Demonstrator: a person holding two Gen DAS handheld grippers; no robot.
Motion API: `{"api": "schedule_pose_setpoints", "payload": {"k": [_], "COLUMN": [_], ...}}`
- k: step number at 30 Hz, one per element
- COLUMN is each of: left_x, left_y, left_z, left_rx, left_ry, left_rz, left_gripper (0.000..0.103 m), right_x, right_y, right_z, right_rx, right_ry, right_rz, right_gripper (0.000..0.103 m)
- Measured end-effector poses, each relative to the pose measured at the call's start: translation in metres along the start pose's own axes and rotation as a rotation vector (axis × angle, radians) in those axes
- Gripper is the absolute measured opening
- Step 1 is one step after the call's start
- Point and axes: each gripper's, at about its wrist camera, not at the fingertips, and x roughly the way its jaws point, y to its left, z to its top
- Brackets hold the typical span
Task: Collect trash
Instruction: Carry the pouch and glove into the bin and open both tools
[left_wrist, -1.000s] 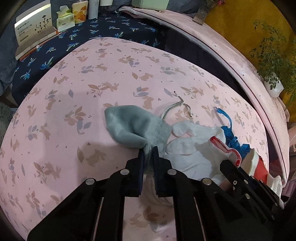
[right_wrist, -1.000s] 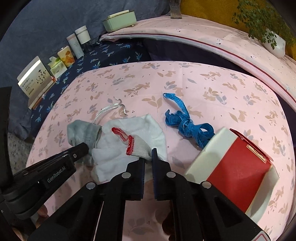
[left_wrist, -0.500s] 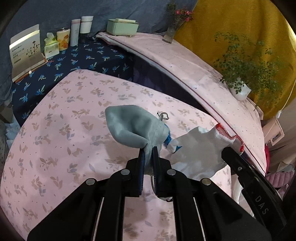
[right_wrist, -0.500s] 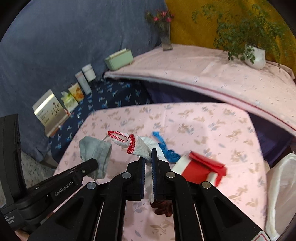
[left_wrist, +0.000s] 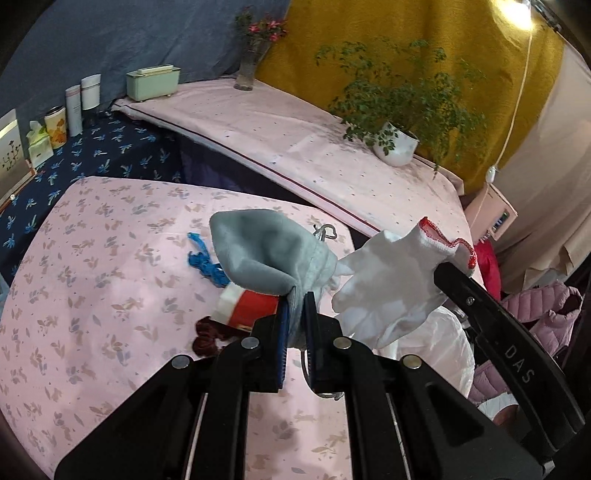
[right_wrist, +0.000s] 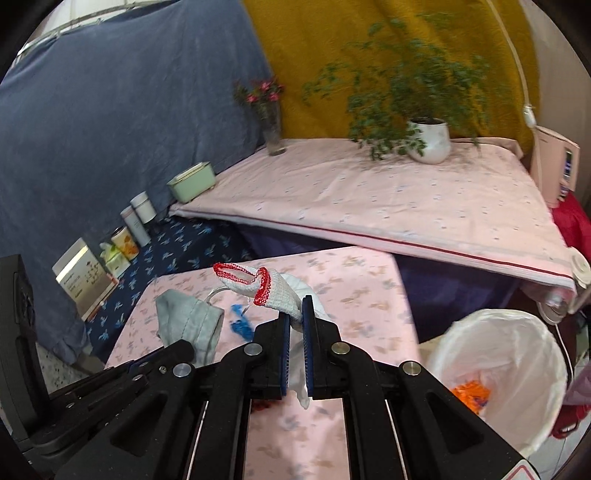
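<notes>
Bin (right_wrist: 506, 373) right of table (right_wrist: 354, 280); box (left_wrist: 247, 308) on table.

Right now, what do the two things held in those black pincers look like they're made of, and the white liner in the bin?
The grey pouch looks like soft matte fleece or felt: fuzzy, and it folds limply. The white glove looks like knitted cotton: a ribbed weave shows, with a red stitched cuff. The bin liner looks like thin, slightly glossy plastic film: translucent and crinkled at the rim.

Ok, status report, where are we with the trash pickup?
Left tool shut on grey cloth; right tool shut on white glove. Both lifted off the table. Lined bin to the right, path looks clear.
</notes>
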Motion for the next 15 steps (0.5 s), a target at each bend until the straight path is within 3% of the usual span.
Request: {"api": "schedule_pose_setpoints", "payload": {"k": [9,15], "left_x": [0.016,0.038], "left_y": [-0.083,-0.129], "left_z": [-0.025,-0.044], "left_rx": [0.112,0.176], "left_ry": [0.057,0.114], "left_rz": [-0.093,-0.158], "left_gripper": [0.008,0.008], "right_x": [-0.039,-0.045], "right_y": [-0.088,-0.132], "right_z": [-0.010,-0.031], "right_rx": [0.102,0.138], "right_ry": [-0.037,-0.018], "right_rz": [-0.141,-0.236], "right_gripper": [0.006,0.006]}}
